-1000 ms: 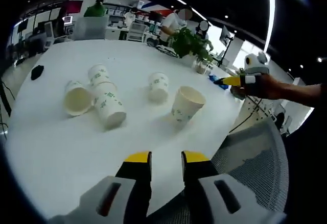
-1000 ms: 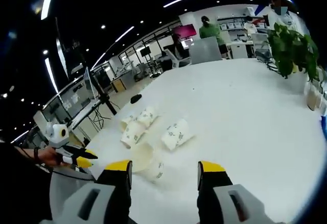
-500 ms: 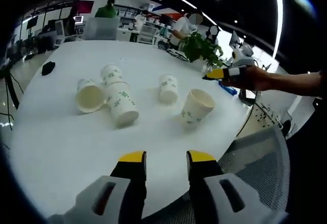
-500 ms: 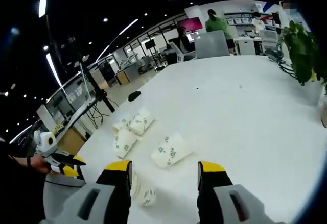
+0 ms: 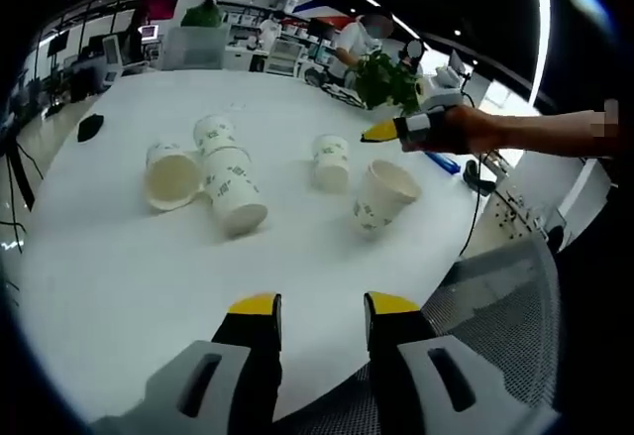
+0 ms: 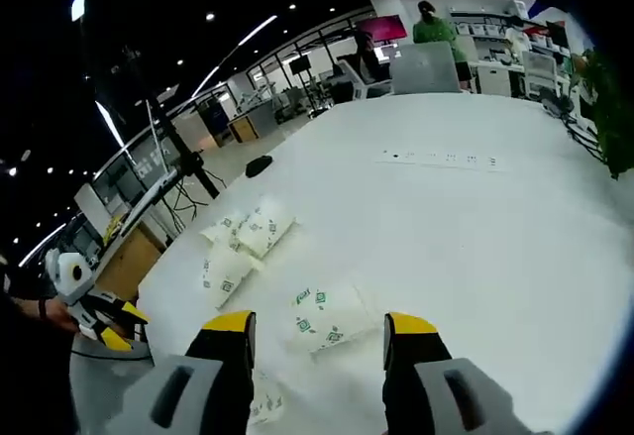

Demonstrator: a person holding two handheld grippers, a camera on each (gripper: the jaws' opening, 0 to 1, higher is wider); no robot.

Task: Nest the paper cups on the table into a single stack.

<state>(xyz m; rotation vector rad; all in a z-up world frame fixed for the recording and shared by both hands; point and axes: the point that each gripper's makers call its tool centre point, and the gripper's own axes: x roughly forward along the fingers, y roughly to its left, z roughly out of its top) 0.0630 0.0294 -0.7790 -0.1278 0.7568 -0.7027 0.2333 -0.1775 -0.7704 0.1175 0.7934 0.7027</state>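
In the left gripper view, the left gripper [image 5: 317, 308] hangs over the near edge of the round white table [image 5: 119, 267], yellow-tipped jaws parted and empty. Beyond a broad bare stretch of tabletop lie the white paper cups with green print. One upright cup [image 5: 384, 195] stands right of centre, mouth open and nothing visible inside. An upturned cup [image 5: 332, 163] sits just beyond it, base up. To the left, three cups lie tipped together: a long cup on its side [image 5: 233, 192], a cup showing its open mouth [image 5: 170, 175] touching it, and a third cup [image 5: 215, 134] behind. The right gripper [image 5: 388, 131], held in a hand [image 5: 466, 130], hovers above the table's far right.

In the right gripper view, the right gripper [image 6: 319, 326] has its jaws spread wide and empty, with a tipped cup [image 6: 332, 318] lying between them below. A grey mesh chair [image 5: 505, 326] stands near the table edge. A small dark object [image 5: 89, 128] lies far left, and a green potted plant [image 5: 386, 78] far back.
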